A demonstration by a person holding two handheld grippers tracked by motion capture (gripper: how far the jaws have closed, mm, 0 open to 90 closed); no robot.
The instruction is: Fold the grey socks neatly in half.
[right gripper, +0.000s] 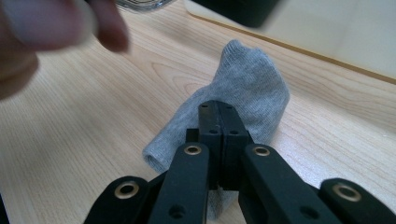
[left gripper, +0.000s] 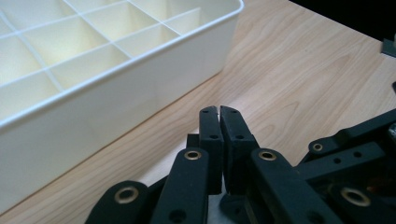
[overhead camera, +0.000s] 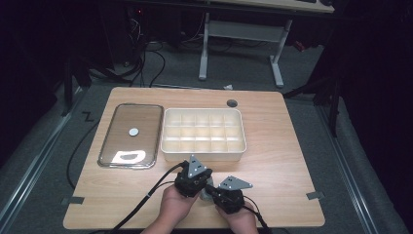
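Both grippers working close together at the near table edge, prob so the sock [right gripper: 243,93] can be handled two-handed. Right gripper [right gripper: 218,109] jaws pressed together over the grey sock lying flat on the wood, can't tell if it's pinching fabric. Left gripper [left gripper: 219,112] jaws also together, holding nothing, sitting just beside the divided bin [left gripper: 140,88]. Lid [overhead camera: 130,135] lying left of the bin, so compartments are open for loading.

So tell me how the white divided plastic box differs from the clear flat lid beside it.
The white divided plastic box is opaque and deep, split into compartments; the clear flat lid is see-through and shallow, one undivided panel with a small round white spot at its middle. Both are rounded rectangles lying flat, side by side on the wooden table.
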